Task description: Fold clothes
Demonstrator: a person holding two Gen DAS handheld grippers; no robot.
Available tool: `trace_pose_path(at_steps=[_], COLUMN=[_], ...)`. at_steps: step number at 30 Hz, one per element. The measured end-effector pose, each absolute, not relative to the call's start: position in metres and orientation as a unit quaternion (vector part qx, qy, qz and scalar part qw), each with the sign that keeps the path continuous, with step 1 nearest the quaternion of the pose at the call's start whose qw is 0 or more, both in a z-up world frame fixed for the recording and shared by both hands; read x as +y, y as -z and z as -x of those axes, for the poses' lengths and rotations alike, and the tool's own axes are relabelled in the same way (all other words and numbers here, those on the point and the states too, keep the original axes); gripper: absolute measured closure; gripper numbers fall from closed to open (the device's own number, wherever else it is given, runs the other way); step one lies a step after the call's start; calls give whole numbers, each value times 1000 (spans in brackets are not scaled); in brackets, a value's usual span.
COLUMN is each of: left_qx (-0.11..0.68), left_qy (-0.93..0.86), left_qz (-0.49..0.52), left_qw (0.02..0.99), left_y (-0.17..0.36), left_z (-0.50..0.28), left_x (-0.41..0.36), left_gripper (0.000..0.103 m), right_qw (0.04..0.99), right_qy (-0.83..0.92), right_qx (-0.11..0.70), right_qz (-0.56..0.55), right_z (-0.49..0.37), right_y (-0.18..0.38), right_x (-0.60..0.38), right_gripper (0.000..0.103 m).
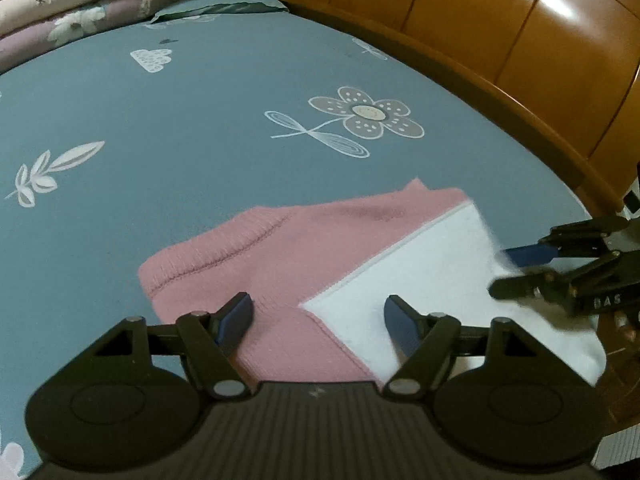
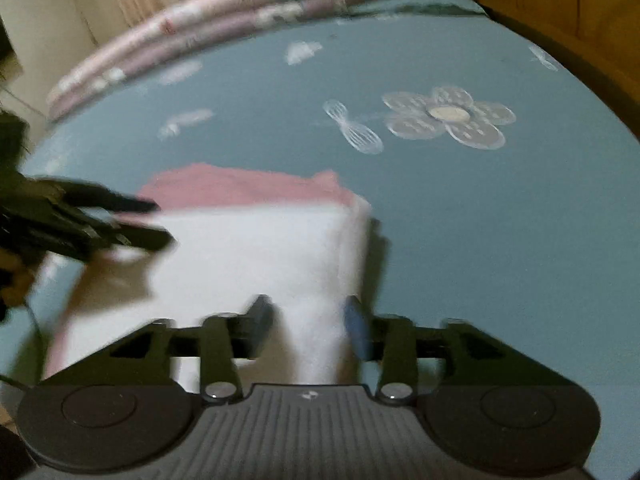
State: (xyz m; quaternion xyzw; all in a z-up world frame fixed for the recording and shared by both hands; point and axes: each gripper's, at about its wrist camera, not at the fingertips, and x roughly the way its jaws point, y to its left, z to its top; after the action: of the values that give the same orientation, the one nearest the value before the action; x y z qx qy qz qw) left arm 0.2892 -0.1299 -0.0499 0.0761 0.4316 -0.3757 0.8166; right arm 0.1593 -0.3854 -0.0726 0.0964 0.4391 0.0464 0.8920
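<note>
a pink and white sweater point(image 1: 320, 264) lies on the blue flowered bed sheet point(image 1: 180, 120), in the lower middle of the left wrist picture. it already looks like a small, thick block: pink on the upper left part, white on the right part, with a neat edge where the white lies over the pink. in the right wrist picture, layers of cloth show stacked at the block's right side, so it has been doubled over at least once.

the left gripper point(image 1: 318, 320) hangs low over the near edge of the sweater, jaws spread wide, nothing between them. the right gripper point(image 2: 308, 328) is also over the white part, jaws apart with white cloth showing between them. that picture is blurry, so i can't say if the pads touch the cloth.

i think the folding is far along. maybe one more fold or some patting flat is left, or maybe it is all done. i can't tell which.

folded quilts point(image 1: 68, 4) sit in the upper left, and a wooden headboard point(image 1: 520, 40) runs along the upper right.
</note>
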Motion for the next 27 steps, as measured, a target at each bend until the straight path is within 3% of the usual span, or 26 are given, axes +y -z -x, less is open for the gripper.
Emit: trace_pose_path(at_steps=[3, 10, 27], left_qx=[422, 425, 409], left_qy=[376, 410, 451], left_qz=[-76, -22, -26], left_qw=[821, 807, 793], left_y=[36, 9, 23], left_z=[-277, -249, -163], left_x=[-127, -106, -91], left_gripper=[33, 32, 28], right_qw=[899, 905, 901], right_qy=[-37, -146, -134], right_qx=[425, 386, 409], right_qz=[-95, -105, -59], right_z=[-146, -104, -49], right_y=[56, 15, 63], right_x=[-385, -362, -330], right_gripper=[36, 36, 34])
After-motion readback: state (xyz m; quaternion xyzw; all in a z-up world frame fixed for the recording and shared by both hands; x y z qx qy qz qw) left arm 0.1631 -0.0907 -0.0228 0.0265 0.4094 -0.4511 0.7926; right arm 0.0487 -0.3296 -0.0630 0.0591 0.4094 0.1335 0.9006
